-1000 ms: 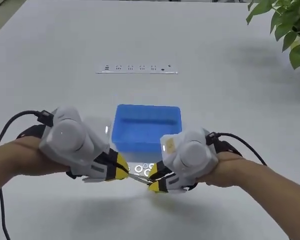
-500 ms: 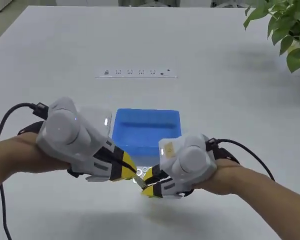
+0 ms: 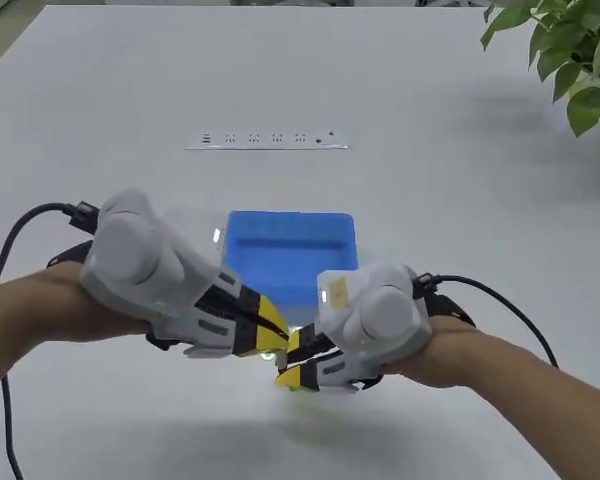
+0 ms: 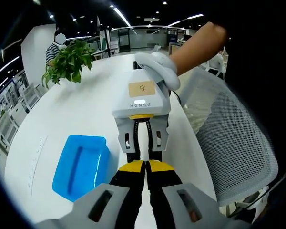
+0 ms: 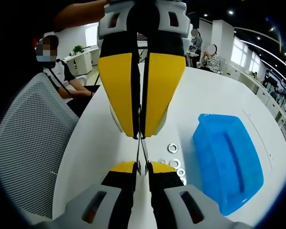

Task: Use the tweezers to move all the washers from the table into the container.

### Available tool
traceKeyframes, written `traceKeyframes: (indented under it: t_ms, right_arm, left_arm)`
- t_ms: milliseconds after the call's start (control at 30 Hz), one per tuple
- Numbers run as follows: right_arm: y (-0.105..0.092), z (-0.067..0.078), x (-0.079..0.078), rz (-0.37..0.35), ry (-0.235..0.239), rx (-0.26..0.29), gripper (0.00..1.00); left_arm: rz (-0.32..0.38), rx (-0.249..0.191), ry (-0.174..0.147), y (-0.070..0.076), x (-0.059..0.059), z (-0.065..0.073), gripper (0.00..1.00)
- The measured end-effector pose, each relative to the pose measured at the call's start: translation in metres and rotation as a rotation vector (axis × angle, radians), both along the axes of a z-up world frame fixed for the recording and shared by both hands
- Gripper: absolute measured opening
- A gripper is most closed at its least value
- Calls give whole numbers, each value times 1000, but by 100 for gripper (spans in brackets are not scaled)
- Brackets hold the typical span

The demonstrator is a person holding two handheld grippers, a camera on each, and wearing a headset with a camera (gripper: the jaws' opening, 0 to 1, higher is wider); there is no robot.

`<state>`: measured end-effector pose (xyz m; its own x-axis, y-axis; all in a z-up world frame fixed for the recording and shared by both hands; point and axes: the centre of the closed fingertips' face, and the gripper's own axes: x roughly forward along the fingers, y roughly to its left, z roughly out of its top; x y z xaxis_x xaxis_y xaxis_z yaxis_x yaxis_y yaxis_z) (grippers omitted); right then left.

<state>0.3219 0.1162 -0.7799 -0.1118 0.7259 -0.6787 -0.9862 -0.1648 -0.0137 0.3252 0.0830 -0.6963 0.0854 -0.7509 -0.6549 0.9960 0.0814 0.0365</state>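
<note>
Yellow tips of the left hand-held gripper (image 3: 270,330) have closed in on the right hand-held gripper (image 3: 290,365); both now pinch the tweezers (image 5: 141,143) narrowly, seemingly a regrip. The washers (image 5: 172,148) lie on the bench (image 5: 100,157) beside the container (image 5: 229,162), so no pick has begun.

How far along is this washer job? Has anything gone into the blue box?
Done: nothing, as the blue container looks empty. In hand: the tweezers are pinched at both ends, by the left gripper and the right gripper, both with jaws closed. Left: several washers lie on the table beside the container, all to be moved.
</note>
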Motion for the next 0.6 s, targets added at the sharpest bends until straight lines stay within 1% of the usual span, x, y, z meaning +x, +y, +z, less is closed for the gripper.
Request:
traceKeyframes:
  t_ms: [200, 367, 500, 600]
  right_arm:
    - [0, 0, 0, -5, 1, 2, 12]
    - [0, 1, 1, -14, 4, 2, 13]
    - [0, 4, 1, -22, 9, 11, 14]
    - [-2, 4, 3, -28, 2, 7, 17]
  left_arm:
    - [-1, -27, -9, -3, 0, 0, 6]
    - [-2, -29, 3, -3, -1, 1, 6]
    - [-7, -25, 3, -2, -2, 1, 6]
    - [-12, -19, -1, -2, -2, 1, 6]
